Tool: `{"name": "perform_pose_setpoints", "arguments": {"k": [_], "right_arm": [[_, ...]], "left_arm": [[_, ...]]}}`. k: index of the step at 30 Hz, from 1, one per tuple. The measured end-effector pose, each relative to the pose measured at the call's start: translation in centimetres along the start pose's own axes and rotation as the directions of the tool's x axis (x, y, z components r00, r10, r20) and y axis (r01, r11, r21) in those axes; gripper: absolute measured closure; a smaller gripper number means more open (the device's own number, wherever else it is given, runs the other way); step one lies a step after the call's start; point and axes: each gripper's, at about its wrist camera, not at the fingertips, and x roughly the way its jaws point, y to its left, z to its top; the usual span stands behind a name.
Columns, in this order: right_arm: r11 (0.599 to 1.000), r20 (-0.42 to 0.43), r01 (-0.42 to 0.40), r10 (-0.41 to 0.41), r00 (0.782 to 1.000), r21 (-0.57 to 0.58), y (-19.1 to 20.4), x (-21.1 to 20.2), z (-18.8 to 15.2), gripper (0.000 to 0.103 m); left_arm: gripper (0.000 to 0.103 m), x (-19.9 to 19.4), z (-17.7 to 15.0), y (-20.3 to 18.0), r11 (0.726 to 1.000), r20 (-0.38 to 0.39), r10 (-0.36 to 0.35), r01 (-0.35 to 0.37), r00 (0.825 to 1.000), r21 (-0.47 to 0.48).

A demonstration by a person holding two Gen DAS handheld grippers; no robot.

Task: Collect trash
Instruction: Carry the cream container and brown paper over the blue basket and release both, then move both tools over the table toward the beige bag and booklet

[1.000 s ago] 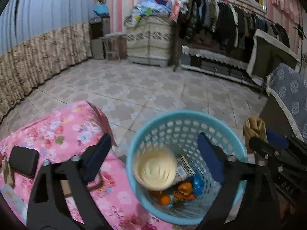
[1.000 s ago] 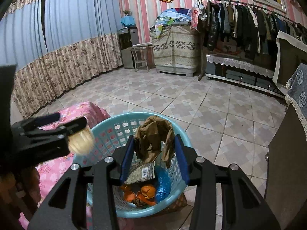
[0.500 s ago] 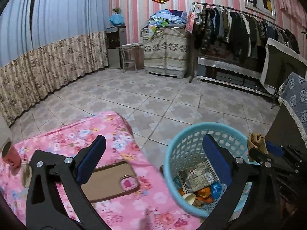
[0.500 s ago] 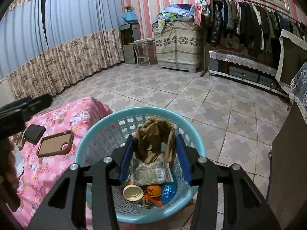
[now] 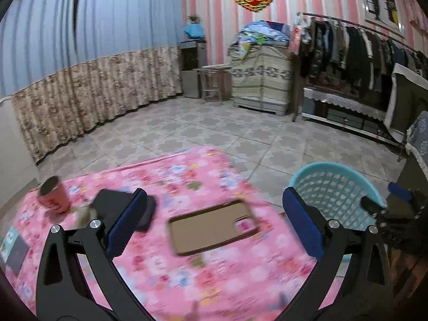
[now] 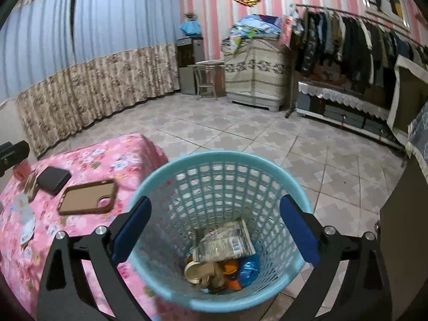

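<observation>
- Pink-and-white striped walls, blue curtains with a floral lower band, a loaded clothes rack (image 5: 355, 48) and a patterned tiled floor (image 6: 240, 133) are seen behind a low table covered in a pink floral cloth (image 5: 203, 275).
- On the table, a brown phone case (image 5: 214, 230) is seen lying flat near the right edge, inner side up.
- A black wallet (image 6: 53, 179) is seen to the left of the case, well apart from it; a pink cup (image 5: 52, 198) is seen toward the far left corner, tilted.
- A small card (image 5: 13, 248) is seen at the left edge of the table.
- The left gripper (image 5: 214, 227) is held over the table with its blue-padded fingers (image 5: 128, 224) spread wide and nothing between them; the jaws have just been opening.
- A light blue mesh wastebasket (image 6: 267, 171) is seen on the floor, just beside the right edge of the table.
- The trash is seen at the bottom of the basket: a crumpled printed packet (image 6: 224, 243), a round pale lid (image 6: 194, 271), orange peel (image 6: 231, 267), a blue wrapper (image 6: 250, 267) and a brownish crumpled piece (image 6: 211, 276).
- The right gripper (image 6: 214, 232) is held above the basket mouth with its fingers (image 6: 299, 230) spread wide and nothing gripped; its jaws have just been opening.
</observation>
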Motion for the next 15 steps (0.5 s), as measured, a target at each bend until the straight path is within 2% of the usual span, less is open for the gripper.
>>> {"name": "perform_pose_setpoints", "arguments": {"k": [7, 15], "right_arm": [[0.995, 0.029, -0.087, 0.089, 0.996, -0.054, 5.6, -3.6, 1.1, 0.008], [0.973, 0.009, -0.175, 0.178, 0.984, -0.150, 13.4, -5.1, 1.0, 0.008]], "left_arm": [[0.005, -2.8, -1.9, 8.4, 0.993, -0.023, 0.098, -0.099, 0.995, -0.067], [0.005, -5.3, -4.0, 18.4, 0.964, -0.041, 0.248, -0.251, 0.968, -0.083]]}}
